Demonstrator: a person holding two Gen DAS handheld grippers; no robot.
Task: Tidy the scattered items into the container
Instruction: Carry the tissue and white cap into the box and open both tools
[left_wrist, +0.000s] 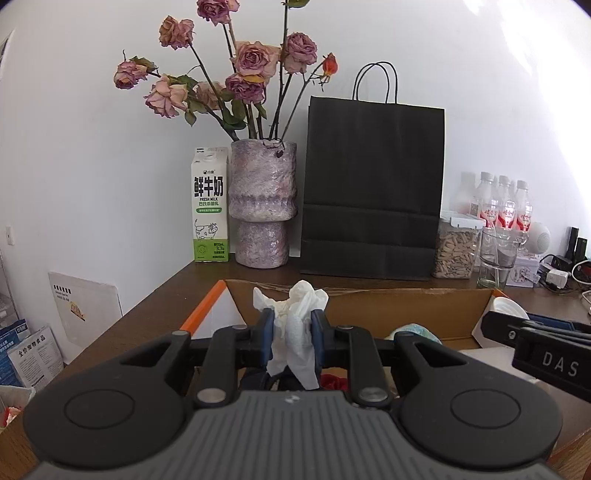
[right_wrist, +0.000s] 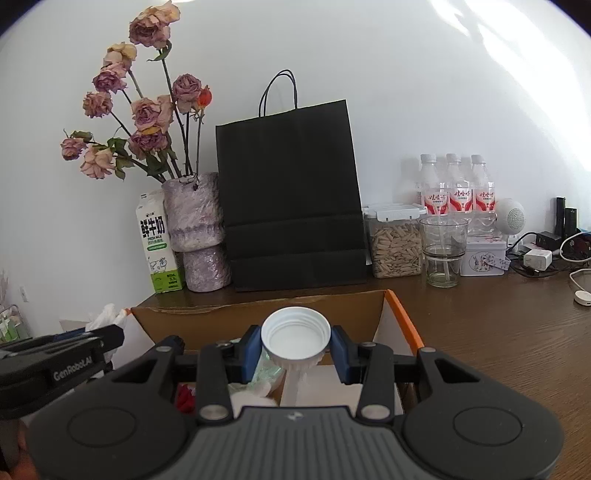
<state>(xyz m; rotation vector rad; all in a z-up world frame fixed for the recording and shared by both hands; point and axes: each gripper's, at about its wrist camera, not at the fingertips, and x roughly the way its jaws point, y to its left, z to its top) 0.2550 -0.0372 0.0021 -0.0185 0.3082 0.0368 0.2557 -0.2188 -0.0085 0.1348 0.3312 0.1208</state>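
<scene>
Left gripper (left_wrist: 291, 332): jaws nearly closed, blue pads pinching a crumpled white tissue (left_wrist: 295, 314) from both sides; the tissue bulges above the pads and hangs below them.
Left gripper position: held over the near left part of the cardboard box (left_wrist: 406, 306), pointing slightly downward toward the back wall.
Right gripper (right_wrist: 295, 345): jaws part open, blue pads pressed against opposite sides of a white bottle cap (right_wrist: 295, 338); the cap's open threaded side faces the camera.
Right gripper position: above the box interior, close to its orange-edged right flap (right_wrist: 404, 321).
Grippers relative to each other: side by side over the box, each visible at the edge of the other's view.
Cardboard box: open-topped, standing on the brown wooden table (right_wrist: 498, 332), its far wall just in front of the black paper bag (left_wrist: 373, 184).
Box contents: a red item (right_wrist: 184, 398), pale crumpled material (right_wrist: 266, 369) and a white rounded object (left_wrist: 508, 306); largely hidden by the grippers, so their identity cannot be confirmed.
Background row, left to right: milk carton (left_wrist: 208, 206), purple vase (left_wrist: 263, 206) of dried roses (left_wrist: 255, 59), black paper bag, lidded jar of seeds (right_wrist: 397, 243), clear glass (right_wrist: 443, 251), water bottles (right_wrist: 458, 188).
Far right of table: white tin (right_wrist: 484, 256), round white device (right_wrist: 511, 218), chargers and cables (right_wrist: 539, 254).
</scene>
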